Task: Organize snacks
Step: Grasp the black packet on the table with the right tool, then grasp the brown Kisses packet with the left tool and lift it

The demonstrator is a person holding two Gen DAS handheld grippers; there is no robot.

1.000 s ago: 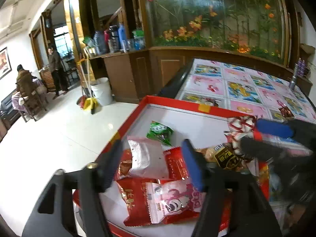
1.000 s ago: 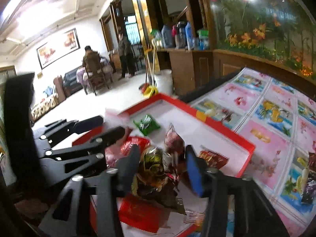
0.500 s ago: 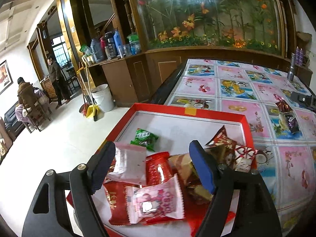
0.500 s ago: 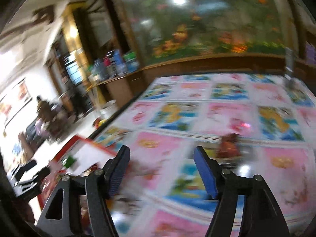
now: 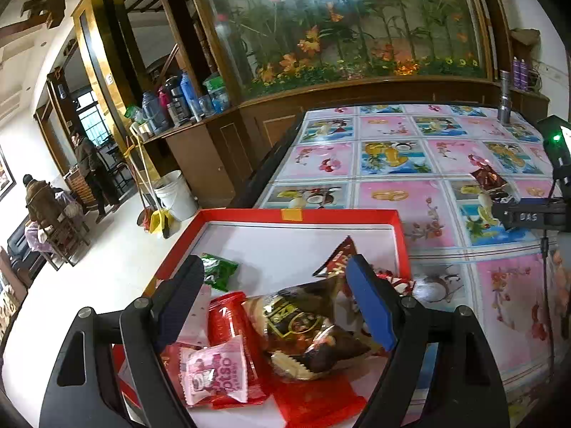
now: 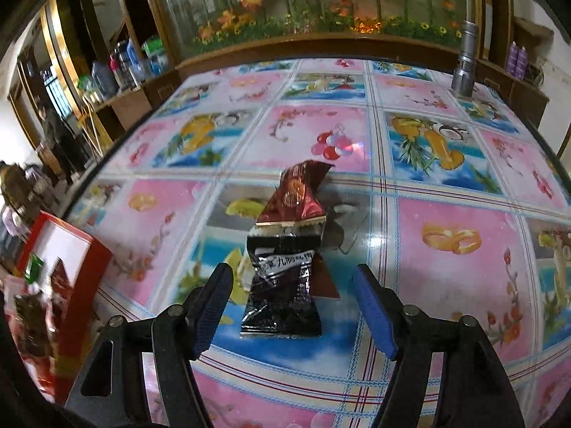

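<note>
Snacks are piled in the near corner of the red tray, where the left gripper is held above them, its jaws just widened and clamped on nothing. A black packet is framed on the table by the right gripper, spread apart and untouched by it, a brown packet touching its far end.

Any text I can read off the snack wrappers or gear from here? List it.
"otso": pink-and-white plastic snack packet in the red cardboard tray.
"DAS": black body of the right hand-held gripper.
Black foil packet on the table: white characters, not legible.
Dark gold-printed foil bag: print blurred.
</note>
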